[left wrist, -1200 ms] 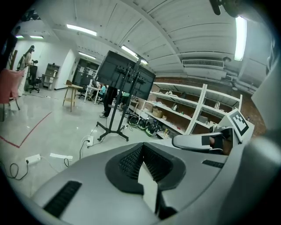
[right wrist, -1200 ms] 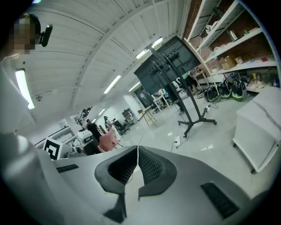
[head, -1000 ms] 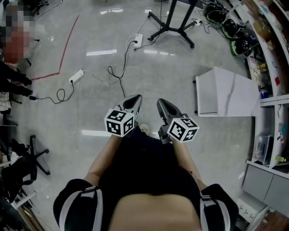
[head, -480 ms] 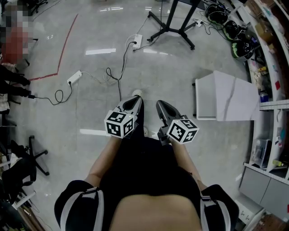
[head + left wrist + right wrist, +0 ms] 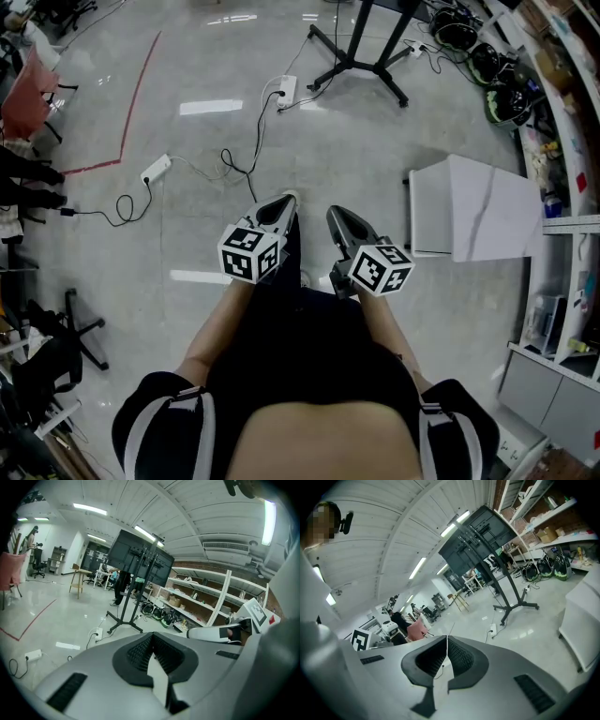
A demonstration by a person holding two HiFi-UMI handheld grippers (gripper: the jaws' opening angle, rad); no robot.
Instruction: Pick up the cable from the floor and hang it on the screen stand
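**Head view.** The cable (image 5: 227, 157), thin and black, is lying in loose curls on the glossy floor (image 5: 375, 141). It is running up to a white power strip (image 5: 286, 86) near the foot of the screen stand (image 5: 356, 58). It is lying ahead of both tools and apart from them. The left tongs (image 5: 284, 202) and right tongs (image 5: 335, 216) are pointing forward side by side, low over the floor.

**Handling.** The cable is likely light, limp and somewhat slippery, so it will sag and swing from any single hold. A pinch at the free loop, away from the plugged end, is probably the best place. Pulling near the plug risks dragging the strip. A second, separate black lead (image 5: 120, 202) is trailing from another strip (image 5: 157, 168) at the left. Which of the two is meant cannot be told from here.

**Gripper views.** Each is showing its own ribbed pads meeting at the tips with nothing between them, so the left tongs (image 5: 152, 637) and right tongs (image 5: 446, 639) are both closed and empty. The head view does not settle this. These views are also showing the stand's upright post (image 5: 127, 606) and the dark screens (image 5: 478, 536) it is carrying, where a hanging place must be found. The head view is cropping the stand to its base. Only the head view is showing the cable's whole run.
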